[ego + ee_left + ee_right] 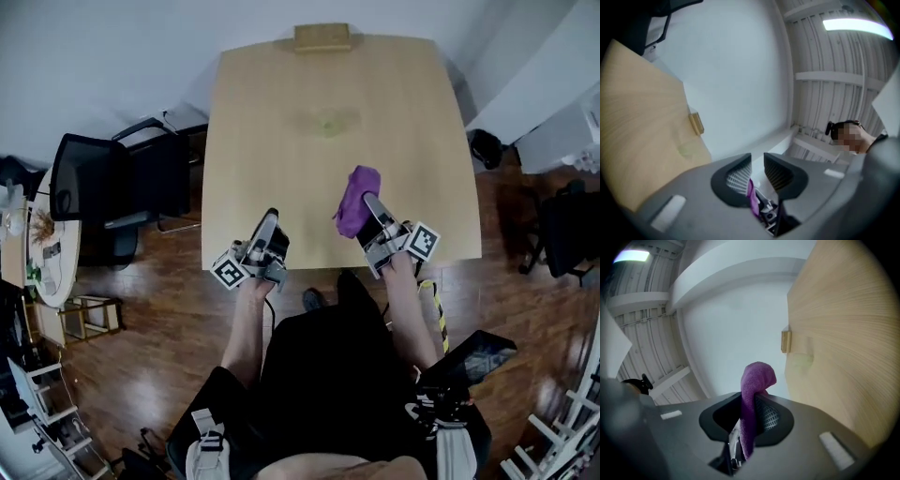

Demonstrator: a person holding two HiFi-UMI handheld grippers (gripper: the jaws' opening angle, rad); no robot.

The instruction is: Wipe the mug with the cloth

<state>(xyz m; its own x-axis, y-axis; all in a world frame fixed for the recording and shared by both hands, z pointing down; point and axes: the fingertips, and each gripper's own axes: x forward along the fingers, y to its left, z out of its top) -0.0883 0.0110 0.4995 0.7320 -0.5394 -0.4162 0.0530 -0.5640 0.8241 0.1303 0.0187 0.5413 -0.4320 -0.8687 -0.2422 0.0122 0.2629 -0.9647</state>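
My right gripper [372,208] is shut on a purple cloth [356,199] and holds it just above the front right part of the light wooden table [281,112]. In the right gripper view the cloth [757,376] stands up between the jaws of that gripper [752,401] and folds over at the top. My left gripper [273,221] hovers over the table's front edge with its jaws a little apart. In the left gripper view nothing sits between the fingertips of that gripper [757,161]; a thin purple sliver [751,197] shows deep at the base. No mug shows in any view.
A small wooden block [322,37] rests at the table's far edge, and a faint greenish mark [328,122] lies on the far half. A black office chair [103,187] stands left of the table. A white cabinet [553,103] is at the right.
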